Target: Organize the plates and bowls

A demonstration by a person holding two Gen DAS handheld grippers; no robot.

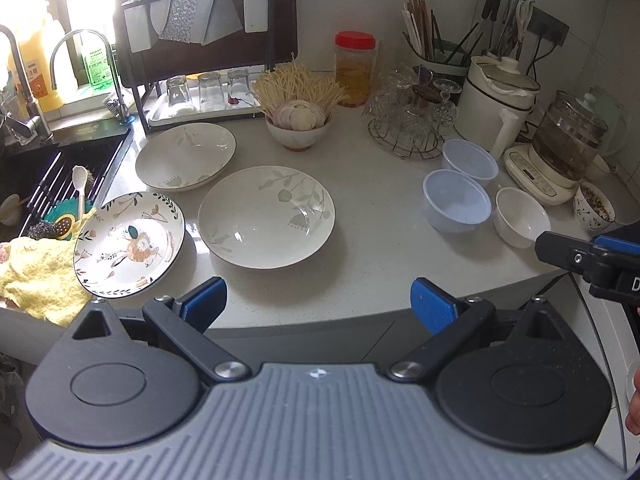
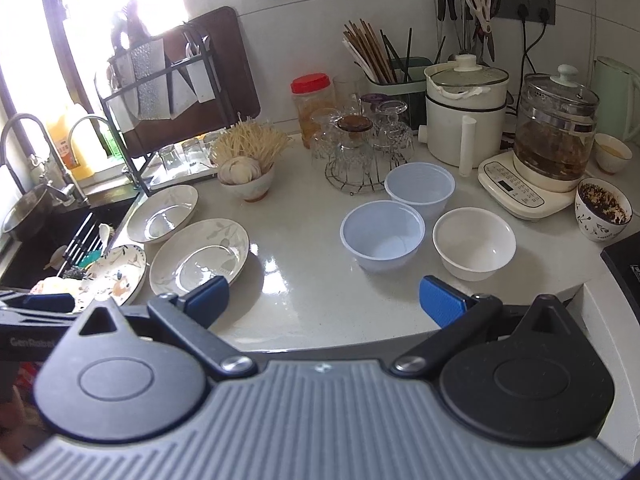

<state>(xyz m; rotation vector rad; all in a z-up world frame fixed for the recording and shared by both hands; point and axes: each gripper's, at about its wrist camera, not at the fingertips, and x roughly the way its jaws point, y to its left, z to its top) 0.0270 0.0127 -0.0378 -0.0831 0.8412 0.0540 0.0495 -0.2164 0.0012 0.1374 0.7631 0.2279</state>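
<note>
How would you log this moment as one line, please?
left gripper: open, empty | right gripper: open, empty | plates, bowls: unstacked on counter

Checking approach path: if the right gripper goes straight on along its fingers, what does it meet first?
Probably the bluish plastic bowl, near the centre line between the open right gripper's fingers, past bare countertop. Depth is unclear; the white bowl sits off right.

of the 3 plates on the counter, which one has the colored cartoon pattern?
The plate nearest the sink, propped on the yellow cloth at the counter's left edge. It has a dark rim and an orange animal drawing; the other two plates carry only pale grey leaves.
</note>
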